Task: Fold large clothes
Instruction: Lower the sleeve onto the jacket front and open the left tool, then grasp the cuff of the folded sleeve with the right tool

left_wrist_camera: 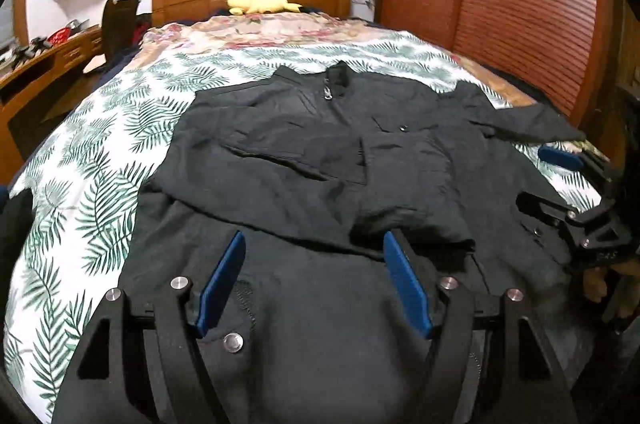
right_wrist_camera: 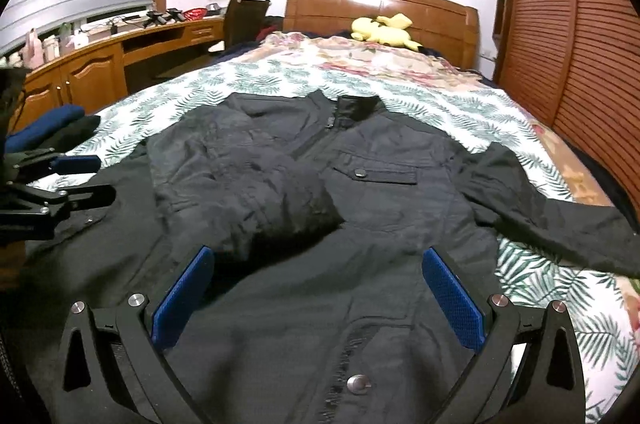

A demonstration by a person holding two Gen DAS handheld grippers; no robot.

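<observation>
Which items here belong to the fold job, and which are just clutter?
Job:
- black jacket, spread on the bed, one sleeve already folded across its front
- left gripper, open over the hem
- right gripper, open over the hem

Lying about:
- yellow plush toy by the headboard
- leaf-print bedspread
- dark folded clothes at the bed edge
- desk clutter

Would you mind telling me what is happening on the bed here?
A person with a hand-held gripper in each hand is folding a dark jacket spread front-up on the leaf-print bedspread. One sleeve is already folded across the chest; the other sleeve lies out to the side. The left gripper and right gripper hover open over the lower part of the jacket, holding nothing.
</observation>
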